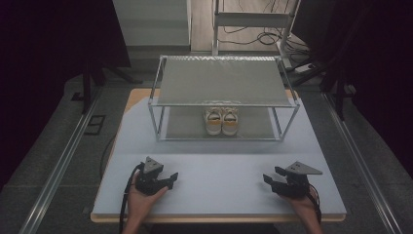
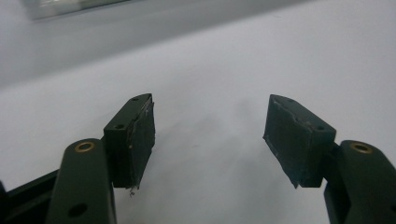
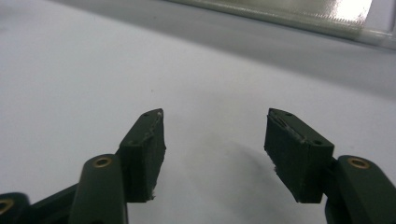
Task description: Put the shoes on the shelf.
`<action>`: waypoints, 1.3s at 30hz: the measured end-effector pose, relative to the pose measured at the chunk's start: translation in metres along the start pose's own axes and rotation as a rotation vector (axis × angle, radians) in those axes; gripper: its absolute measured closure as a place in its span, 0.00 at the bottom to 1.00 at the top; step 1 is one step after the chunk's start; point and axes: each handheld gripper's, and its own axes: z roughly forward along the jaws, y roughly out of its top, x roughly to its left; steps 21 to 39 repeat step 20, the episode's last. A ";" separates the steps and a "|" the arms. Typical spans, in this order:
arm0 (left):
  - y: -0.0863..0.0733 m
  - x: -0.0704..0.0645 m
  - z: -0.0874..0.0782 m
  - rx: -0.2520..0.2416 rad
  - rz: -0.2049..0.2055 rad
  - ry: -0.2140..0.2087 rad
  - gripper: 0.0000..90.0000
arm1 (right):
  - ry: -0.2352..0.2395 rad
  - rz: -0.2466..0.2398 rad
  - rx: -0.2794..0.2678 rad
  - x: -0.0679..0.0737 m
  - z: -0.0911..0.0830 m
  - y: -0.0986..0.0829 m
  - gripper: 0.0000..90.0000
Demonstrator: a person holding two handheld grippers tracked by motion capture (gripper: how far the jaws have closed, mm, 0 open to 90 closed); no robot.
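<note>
Nothing has been grasped, so the work looks to be at its very start. One two-tier metal shoe rack (image 1: pixel 221 80) stands at the far half of the counter (image 1: pixel 219 170), and everything else is placed against it. One pair of sneakers (image 1: pixel 221 121), two shoes, white with yellow patches, sits side by side on the rack's lower shelf, about at the middle of its width, toes facing the person. The upper shelf carries nothing.

There are two tools. The left tool (image 1: pixel 164 181) rests in the person's hand well in front of the rack, off its left front corner; the left gripper view has its jaws spread wide with only bare counter between them. The right tool (image 1: pixel 272 179) sits likewise off the rack's right front corner, jaws also parted and empty.

Judging from this, all of it is left: reaching to the lower shelf, taking the sneakers, and moving them.
</note>
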 end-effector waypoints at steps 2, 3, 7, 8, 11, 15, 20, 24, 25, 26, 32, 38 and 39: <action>0.000 0.005 -0.003 -0.009 -0.010 0.004 0.37 | 0.001 -0.017 0.004 0.002 0.001 0.001 0.41; 0.000 0.006 -0.004 -0.010 -0.012 0.003 0.37 | -0.001 -0.021 0.020 0.003 0.003 0.001 0.41; -0.001 0.007 -0.004 -0.008 -0.010 0.008 0.37 | -0.005 -0.036 0.025 0.005 0.004 0.001 0.41; -0.002 0.007 -0.003 -0.008 -0.010 0.005 0.37 | -0.004 -0.036 0.023 0.004 0.003 0.001 0.41; -0.003 0.005 -0.001 0.000 -0.002 0.005 0.37 | -0.001 -0.023 0.017 0.003 0.003 0.001 0.41; -0.003 0.004 0.000 0.000 0.003 -0.007 0.36 | -0.001 -0.023 0.009 0.003 0.002 0.001 0.40; -0.004 0.004 0.001 -0.006 0.009 -0.004 0.35 | 0.003 -0.024 0.003 0.003 0.001 0.001 0.40; -0.004 0.004 0.001 -0.006 0.009 -0.004 0.35 | 0.003 -0.024 0.003 0.003 0.001 0.001 0.40; -0.004 0.004 0.001 -0.006 0.009 -0.004 0.35 | 0.003 -0.024 0.003 0.003 0.001 0.001 0.40; -0.004 0.004 0.001 -0.006 0.009 -0.004 0.35 | 0.003 -0.024 0.003 0.003 0.001 0.001 0.40; -0.004 0.004 0.001 -0.006 0.009 -0.004 0.35 | 0.003 -0.024 0.003 0.003 0.001 0.001 0.40; -0.004 0.004 0.001 -0.006 0.009 -0.004 0.35 | 0.003 -0.024 0.003 0.003 0.001 0.001 0.40; -0.004 0.004 0.001 -0.006 0.009 -0.004 0.35 | 0.003 -0.024 0.003 0.003 0.001 0.001 0.40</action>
